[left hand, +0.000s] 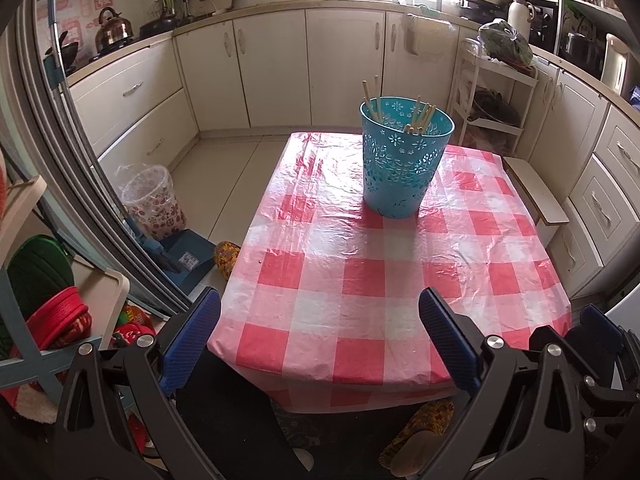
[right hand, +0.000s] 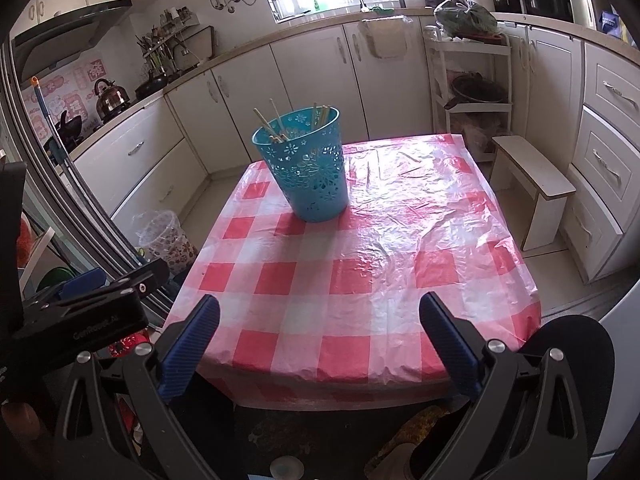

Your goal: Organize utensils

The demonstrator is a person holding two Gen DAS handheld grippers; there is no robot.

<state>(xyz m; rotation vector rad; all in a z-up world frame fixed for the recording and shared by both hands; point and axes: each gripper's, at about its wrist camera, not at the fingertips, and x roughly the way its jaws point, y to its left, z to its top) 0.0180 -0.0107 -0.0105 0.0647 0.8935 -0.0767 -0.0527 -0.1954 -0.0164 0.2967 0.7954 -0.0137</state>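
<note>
Checked tablecloth point(left hand: 320, 280) bare around basket point(left hand: 404, 168)

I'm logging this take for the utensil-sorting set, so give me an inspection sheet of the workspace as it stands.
Surface: table under a red-and-white checked plastic tablecloth, wrinkled and glossy.
Job's things: teal perforated basket stands upright on the far half; wooden chopsticks lean inside, tips above the rim.
Clutter: nothing seen on the cloth besides the basket.
Grippers: left gripper open and empty at the near edge; right gripper open and empty, likewise.
Cables: nothing seen on the table.
Surroundings: kitchen cabinets, kettle on the stove, lined waste bin on the floor to the left, small white stool to the right.
</note>
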